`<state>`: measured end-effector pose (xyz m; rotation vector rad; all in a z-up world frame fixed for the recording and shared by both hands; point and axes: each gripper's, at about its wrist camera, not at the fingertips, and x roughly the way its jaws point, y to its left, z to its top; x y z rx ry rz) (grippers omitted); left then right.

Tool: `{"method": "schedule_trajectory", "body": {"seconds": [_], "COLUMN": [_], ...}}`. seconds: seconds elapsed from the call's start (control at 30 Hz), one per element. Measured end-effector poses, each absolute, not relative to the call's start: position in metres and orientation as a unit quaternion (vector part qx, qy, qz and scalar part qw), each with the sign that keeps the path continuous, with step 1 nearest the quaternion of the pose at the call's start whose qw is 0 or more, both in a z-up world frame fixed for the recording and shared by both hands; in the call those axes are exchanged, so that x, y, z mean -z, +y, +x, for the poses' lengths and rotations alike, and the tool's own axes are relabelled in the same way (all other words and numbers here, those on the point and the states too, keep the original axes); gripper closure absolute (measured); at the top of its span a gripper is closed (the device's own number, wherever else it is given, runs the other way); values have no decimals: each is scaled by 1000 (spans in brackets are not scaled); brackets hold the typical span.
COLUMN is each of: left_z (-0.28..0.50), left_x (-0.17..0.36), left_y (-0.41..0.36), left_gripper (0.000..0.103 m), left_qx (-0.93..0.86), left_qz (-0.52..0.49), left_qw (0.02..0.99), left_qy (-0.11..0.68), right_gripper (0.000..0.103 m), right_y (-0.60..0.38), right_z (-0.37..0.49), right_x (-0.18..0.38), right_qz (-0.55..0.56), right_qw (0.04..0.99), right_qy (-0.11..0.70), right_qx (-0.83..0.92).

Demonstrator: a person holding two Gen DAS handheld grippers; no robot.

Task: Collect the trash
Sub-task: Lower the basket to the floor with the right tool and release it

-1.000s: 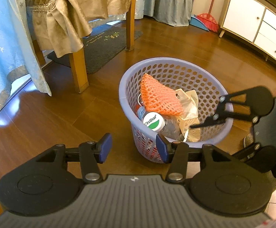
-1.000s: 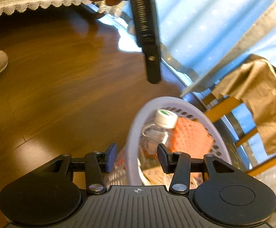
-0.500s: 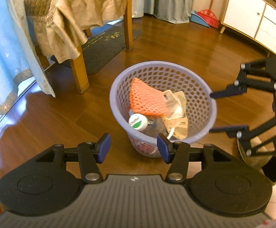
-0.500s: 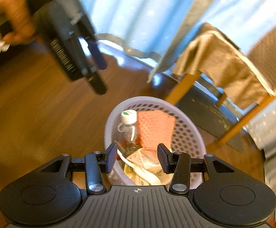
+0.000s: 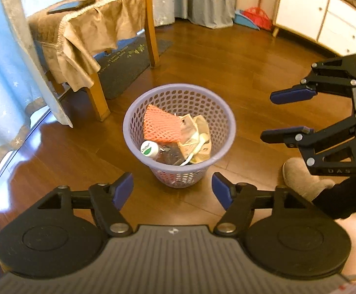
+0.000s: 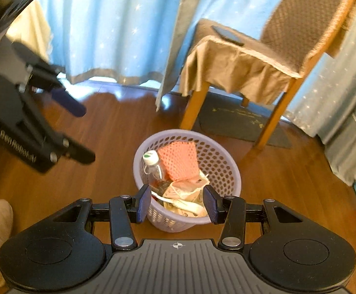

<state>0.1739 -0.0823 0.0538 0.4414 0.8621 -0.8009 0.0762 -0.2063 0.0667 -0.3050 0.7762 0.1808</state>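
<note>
A: Where's the trash?

B: All in the basket (image 5: 228,115), on the wood floor (image 5: 226,56) nr the chair (image 6: 248,68). Bottle (image 6: 157,169) lies tilted against the wall, cap (image 5: 149,148) up at the rim, long axis sloping down toward basket centre. Orange net (image 5: 162,127) propped flat against the wall next to it. Crumpled wrappers (image 5: 196,137) on the other side.

A: Grippers?

B: Left gripper (image 5: 172,190) spread wide, nothing in it, above the floor on the near side of the basket. Right gripper (image 6: 177,202) also released, empty; its fingers frame the basket's near rim in its own view, apart from it.

A: Anything else?

B: Slipper (image 5: 302,178) on the floor beside the basket, under the right gripper. Phone (image 6: 227,35) on the chair seat.
</note>
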Motion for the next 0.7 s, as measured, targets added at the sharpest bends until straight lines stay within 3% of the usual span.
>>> {"method": "schedule_trajectory", "body": {"seconds": [0.27, 0.53, 0.63, 0.7], "left_z": [125, 84, 76, 71], "left_x": [-83, -88, -87, -86], "left_y": [-55, -34, -27, -25], "left_gripper": [11, 6, 3, 1], "left_qx": [332, 291, 284, 279], "left_qz": [158, 146, 128, 119], "left_qw": [844, 867, 871, 872], "left_qy": [391, 378, 381, 383], "right_gripper": [58, 56, 53, 44], "right_y": [-200, -191, -188, -189], "right_z": [43, 13, 5, 0], "right_x": [-98, -112, -116, -119], "right_qz": [-93, -50, -42, -34], "right_qw": [912, 913, 913, 914], "right_qy": [397, 405, 404, 404], "right_qx": [-54, -22, -19, -14]}}
